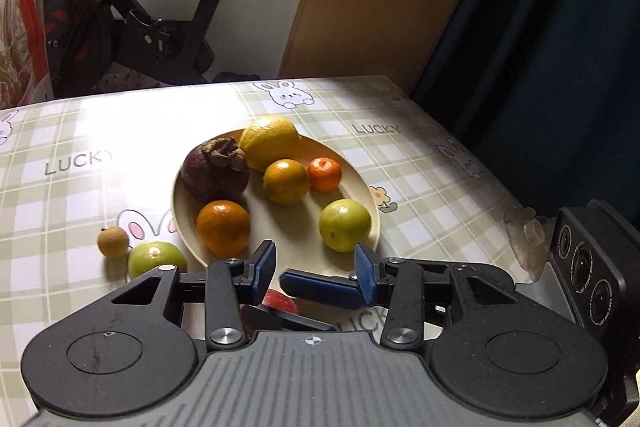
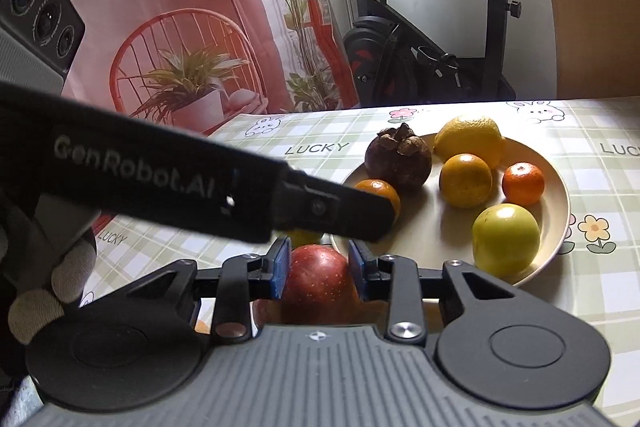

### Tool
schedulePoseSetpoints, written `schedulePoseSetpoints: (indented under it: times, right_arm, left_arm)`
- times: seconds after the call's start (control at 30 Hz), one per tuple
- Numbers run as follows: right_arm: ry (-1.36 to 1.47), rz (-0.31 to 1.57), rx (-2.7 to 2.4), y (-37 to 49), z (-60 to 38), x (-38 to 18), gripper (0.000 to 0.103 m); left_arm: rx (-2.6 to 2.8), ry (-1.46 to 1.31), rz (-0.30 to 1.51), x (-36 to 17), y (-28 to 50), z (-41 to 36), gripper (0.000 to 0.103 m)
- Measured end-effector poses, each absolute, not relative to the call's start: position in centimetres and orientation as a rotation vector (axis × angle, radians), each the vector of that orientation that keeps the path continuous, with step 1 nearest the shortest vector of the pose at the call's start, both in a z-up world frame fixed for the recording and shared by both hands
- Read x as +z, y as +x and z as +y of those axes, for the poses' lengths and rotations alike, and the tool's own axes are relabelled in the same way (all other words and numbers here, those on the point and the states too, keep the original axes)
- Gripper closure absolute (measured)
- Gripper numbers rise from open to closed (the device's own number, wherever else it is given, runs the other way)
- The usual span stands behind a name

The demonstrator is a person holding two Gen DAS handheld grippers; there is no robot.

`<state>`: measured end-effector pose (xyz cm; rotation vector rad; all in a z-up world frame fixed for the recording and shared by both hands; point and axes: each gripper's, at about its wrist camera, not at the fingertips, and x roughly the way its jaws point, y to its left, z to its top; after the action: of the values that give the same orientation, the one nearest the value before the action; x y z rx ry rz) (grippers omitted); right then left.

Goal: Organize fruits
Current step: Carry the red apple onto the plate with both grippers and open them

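Right wrist view: my right tool grips a red apple just before the plate. My left tool, printed "GenRobot.AI", gapes empty and crosses in front, hiding part of an orange. The bench cloth reads "LUCKY".

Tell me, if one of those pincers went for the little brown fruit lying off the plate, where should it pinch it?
Probably across its round middle, coming down from above. The small brown fruit sits on the tablecloth with a green fruit close on one side and the plate rim beyond, so the fingers should close along the free axis. Its short stem looks too thin to hold.
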<state>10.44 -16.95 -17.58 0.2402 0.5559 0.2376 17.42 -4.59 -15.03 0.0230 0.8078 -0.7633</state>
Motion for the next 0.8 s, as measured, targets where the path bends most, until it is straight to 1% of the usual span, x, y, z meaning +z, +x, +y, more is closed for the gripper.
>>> schedulePoseSetpoints:
  times: [0.17,0.23,0.27,0.3,0.37,0.47,0.6,0.8]
  right_arm:
    - [0.234,0.550,0.239,10.0,-17.0,-17.8,0.065]
    - [0.241,0.552,0.234,9.7,-17.3,-17.9,0.062]
    - [0.246,0.553,0.232,9.5,-17.4,-17.9,0.058]
    - [0.247,0.556,0.229,9.4,-17.5,-18.0,0.055]
    - [0.253,0.562,0.232,9.2,-17.7,-18.1,0.048]
    - [0.262,0.575,0.253,8.9,-17.9,-18.3,0.041]
    - [0.243,0.587,0.286,8.4,-17.3,-18.5,0.039]
    - [0.208,0.618,0.338,8.1,-15.8,-18.9,0.038]
  left_arm:
    - [-0.682,-0.032,0.829,-15.0,18.7,-1.4,0.056]
    - [-0.674,-0.049,0.846,-15.4,18.7,-0.6,0.054]
    - [-0.677,-0.053,0.854,-15.6,18.7,-0.4,0.053]
    - [-0.680,-0.055,0.861,-15.9,18.6,-0.3,0.050]
    - [-0.691,-0.058,0.879,-16.5,18.6,-0.2,0.049]
    - [-0.712,-0.080,0.903,-17.4,18.4,-0.3,0.049]
    - [-0.739,-0.090,0.929,-18.3,17.9,-0.8,0.044]
    - [-0.741,-0.012,0.958,-19.3,16.9,-1.5,0.042]
